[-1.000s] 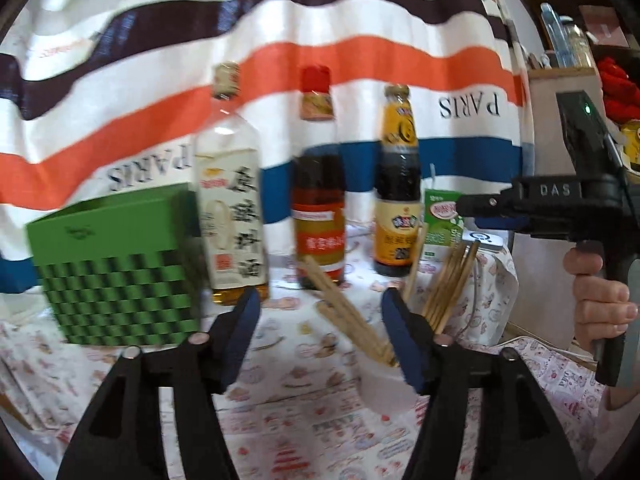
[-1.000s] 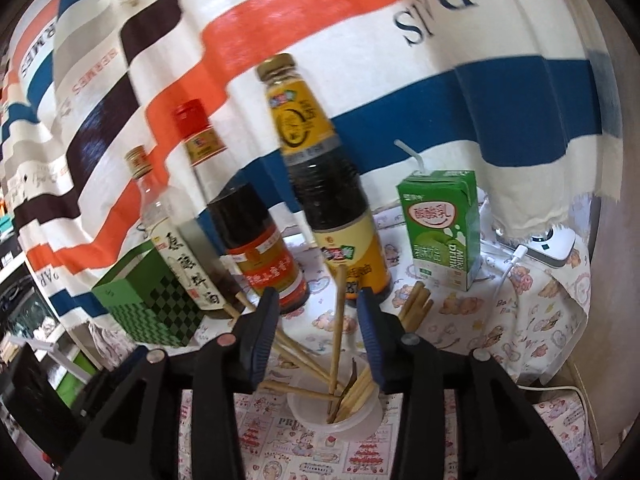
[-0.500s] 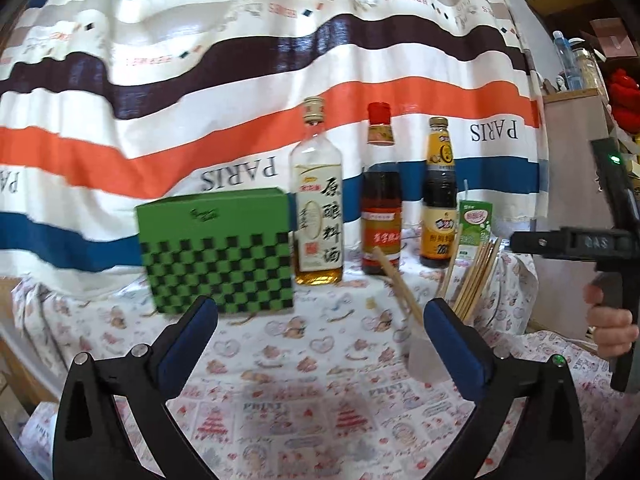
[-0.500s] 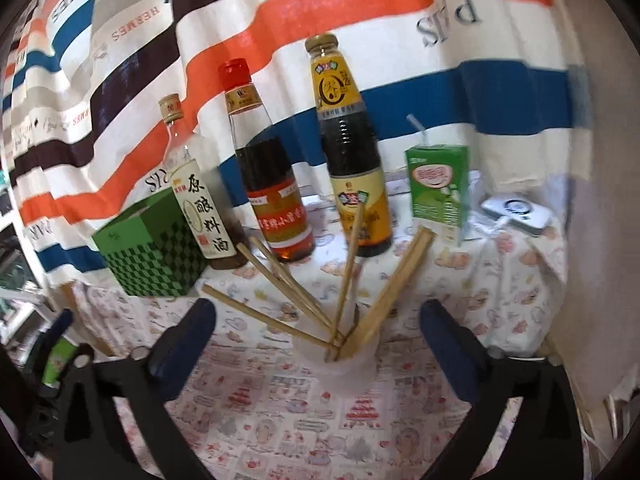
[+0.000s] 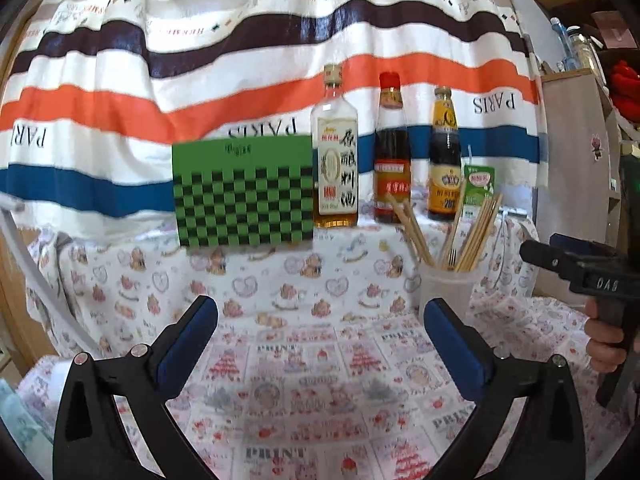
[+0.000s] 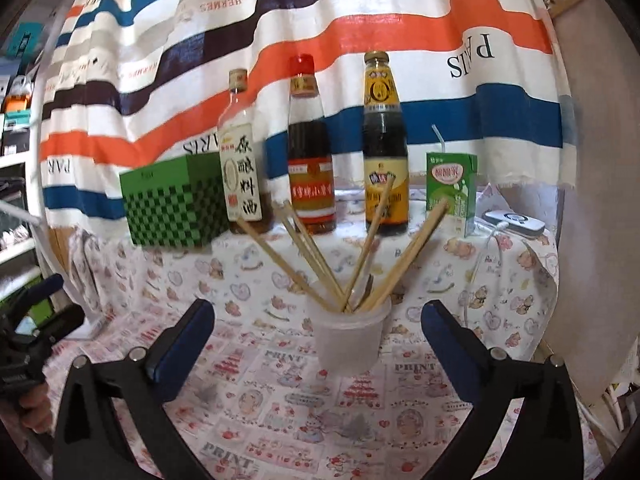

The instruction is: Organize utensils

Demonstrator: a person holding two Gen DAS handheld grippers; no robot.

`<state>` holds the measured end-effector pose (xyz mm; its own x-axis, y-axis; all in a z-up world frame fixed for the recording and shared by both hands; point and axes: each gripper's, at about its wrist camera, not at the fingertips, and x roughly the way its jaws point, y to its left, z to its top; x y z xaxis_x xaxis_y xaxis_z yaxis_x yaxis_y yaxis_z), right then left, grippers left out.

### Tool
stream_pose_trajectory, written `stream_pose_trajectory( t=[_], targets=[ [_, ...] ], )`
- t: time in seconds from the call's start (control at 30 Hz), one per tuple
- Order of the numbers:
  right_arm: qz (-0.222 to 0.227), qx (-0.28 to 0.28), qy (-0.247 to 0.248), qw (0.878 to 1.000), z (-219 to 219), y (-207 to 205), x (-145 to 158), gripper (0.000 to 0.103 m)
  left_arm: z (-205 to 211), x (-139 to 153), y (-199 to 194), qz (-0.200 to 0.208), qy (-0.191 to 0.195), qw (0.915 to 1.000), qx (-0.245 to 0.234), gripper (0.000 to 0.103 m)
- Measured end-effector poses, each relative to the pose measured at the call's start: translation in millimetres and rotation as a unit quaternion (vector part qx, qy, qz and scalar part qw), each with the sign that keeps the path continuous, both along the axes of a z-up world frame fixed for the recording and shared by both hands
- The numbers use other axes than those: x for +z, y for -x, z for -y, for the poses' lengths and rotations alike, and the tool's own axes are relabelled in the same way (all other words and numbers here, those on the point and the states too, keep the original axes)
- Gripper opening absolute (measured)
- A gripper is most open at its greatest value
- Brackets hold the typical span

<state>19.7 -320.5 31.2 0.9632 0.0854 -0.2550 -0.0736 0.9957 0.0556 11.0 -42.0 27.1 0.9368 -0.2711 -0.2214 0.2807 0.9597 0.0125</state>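
Change noted: a second ago my left tool (image 5: 320, 320) and my right tool (image 6: 318, 318) stood narrow and close over the cup (image 6: 347, 338); both now stand back from it with jaws spread wide and nothing between the pads. I judge the chopsticks (image 6: 320, 262) delivered and the sorting at or near its end.

Worktop, left to right:
- green checked box (image 5: 243, 196), toward the back edge;
- clear bottle (image 5: 335, 160), just beside the box;
- red-capped bottle (image 5: 392, 160);
- dark yellow-labelled bottle (image 5: 443, 160);
- green drink carton (image 5: 478, 186) with straw, toward the back right corner;
- white gadget (image 6: 516, 222) with cable, at the right edge.

The cup stands in front of the bottles, right of centre, chopsticks fanned upright in it.

Surface: printed cloth (image 5: 320, 392).
Room: striped cloth (image 5: 240, 60) hung behind; shelves at either side.
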Motion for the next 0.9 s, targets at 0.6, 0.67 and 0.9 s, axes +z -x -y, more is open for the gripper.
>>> stream_pose_trajectory(
  t=[0.6,0.67,0.9],
  targets=[
    [-0.007,-0.052,0.033,0.998,-10,-7,-34,0.103,-7,-26,-18,-0.03,0.003,0.9975,0.063,0.102],
    [-0.012,-0.056,0.032,0.998,-10,-8,-35,0.103,-5,-28,-23,-0.042,-0.005,0.9969,0.067,0.102],
    [-0.02,-0.056,0.031,0.998,-9,-11,-36,0.103,-7,-28,-21,-0.038,-0.002,0.9961,0.08,0.102]
  ],
)
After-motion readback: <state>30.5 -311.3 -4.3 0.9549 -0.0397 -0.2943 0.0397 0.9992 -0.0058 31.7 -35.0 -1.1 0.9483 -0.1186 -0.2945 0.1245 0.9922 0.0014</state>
